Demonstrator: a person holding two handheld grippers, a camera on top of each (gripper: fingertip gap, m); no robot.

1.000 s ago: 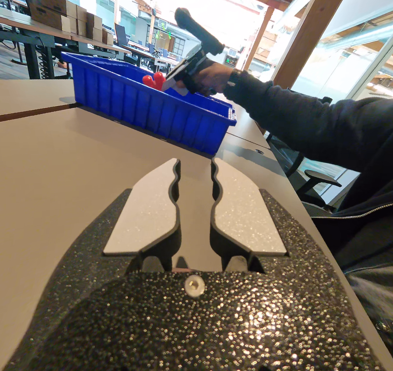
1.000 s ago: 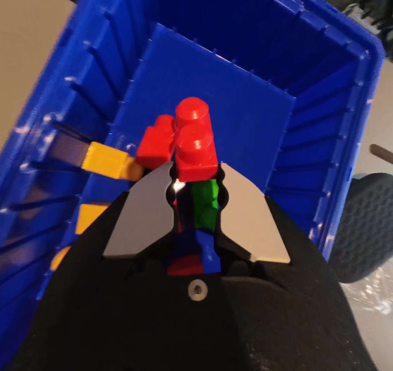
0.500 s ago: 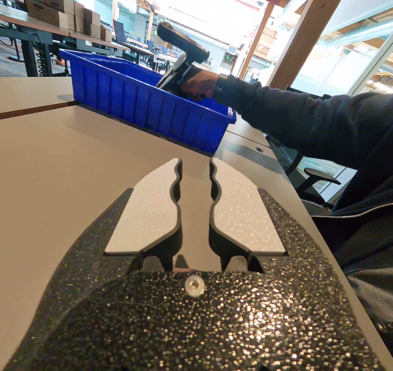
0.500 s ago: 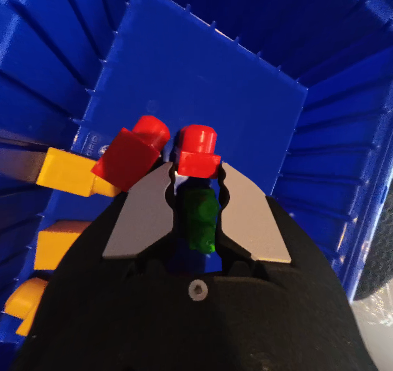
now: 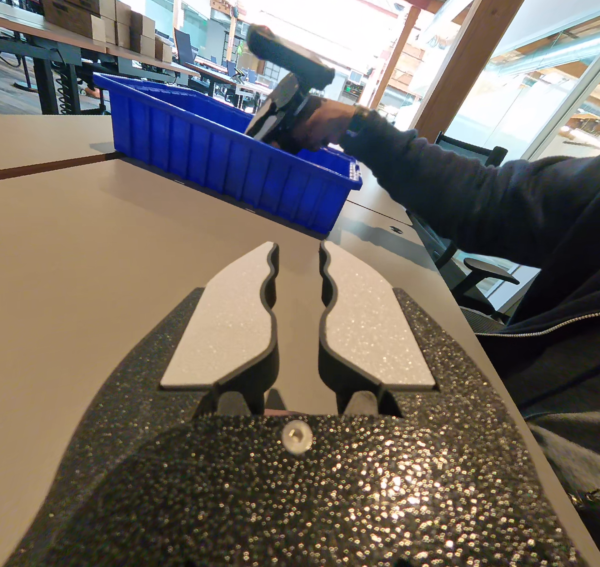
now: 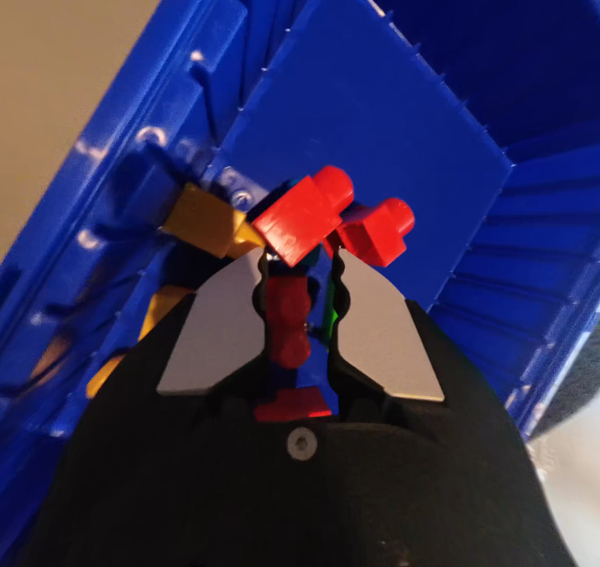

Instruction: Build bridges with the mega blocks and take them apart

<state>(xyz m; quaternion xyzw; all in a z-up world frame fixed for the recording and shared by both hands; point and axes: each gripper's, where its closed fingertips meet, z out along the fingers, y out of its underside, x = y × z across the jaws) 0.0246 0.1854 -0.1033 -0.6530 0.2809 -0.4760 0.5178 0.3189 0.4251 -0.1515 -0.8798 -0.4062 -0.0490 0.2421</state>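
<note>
In the right wrist view my right gripper is down inside the blue bin, shut on a stack of mega blocks. The stack's top red block leans right past the fingertips. A dark red block and a green sliver show between the fingers. A loose red block and a yellow block lie just ahead. In the left wrist view my left gripper is open and empty over the table, with the bin and the right gripper beyond it.
More yellow blocks lie along the bin's left wall. The tan table runs between my left gripper and the bin. A person's dark sleeve reaches in from the right. An office chair and a wooden post stand beyond the table's right edge. My right fingertips sit around 40 centimeters from my left ones.
My right gripper has gone down into the bin with the stack and turned. The stack's red top now leans right instead of standing straight between the tips. My left gripper has stayed still.
</note>
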